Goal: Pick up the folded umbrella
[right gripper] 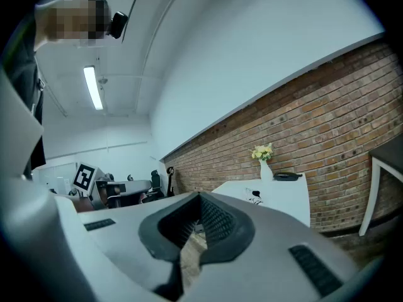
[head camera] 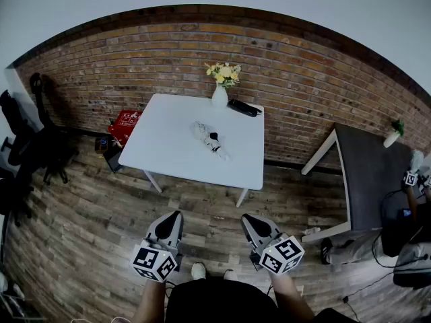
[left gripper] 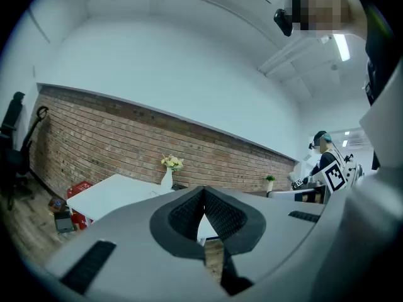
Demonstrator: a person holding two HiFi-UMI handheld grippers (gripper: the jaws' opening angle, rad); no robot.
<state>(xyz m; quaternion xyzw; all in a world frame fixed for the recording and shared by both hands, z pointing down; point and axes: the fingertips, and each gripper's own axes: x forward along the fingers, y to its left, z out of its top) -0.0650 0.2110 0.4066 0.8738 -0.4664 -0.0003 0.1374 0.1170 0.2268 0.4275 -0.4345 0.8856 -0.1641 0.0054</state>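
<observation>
Jaws of the left gripper [head camera: 176, 215] and right gripper [head camera: 245, 218] are both clenched on nothing. From the head view they hang over the wooden floor, well apart from the white tabletop [head camera: 168, 150]. The folded umbrella [head camera: 243, 108] lies at the far right corner, just beside the flower vase [head camera: 219, 97], and a crumpled bundle [head camera: 210, 138] sits mid-table. The left gripper view shows meeting tips and the vase, hardly the umbrella. The right gripper view shows it plainly. Judged step: the approach. Next means stepping closer, parting one pair and reaching past the bundle.
</observation>
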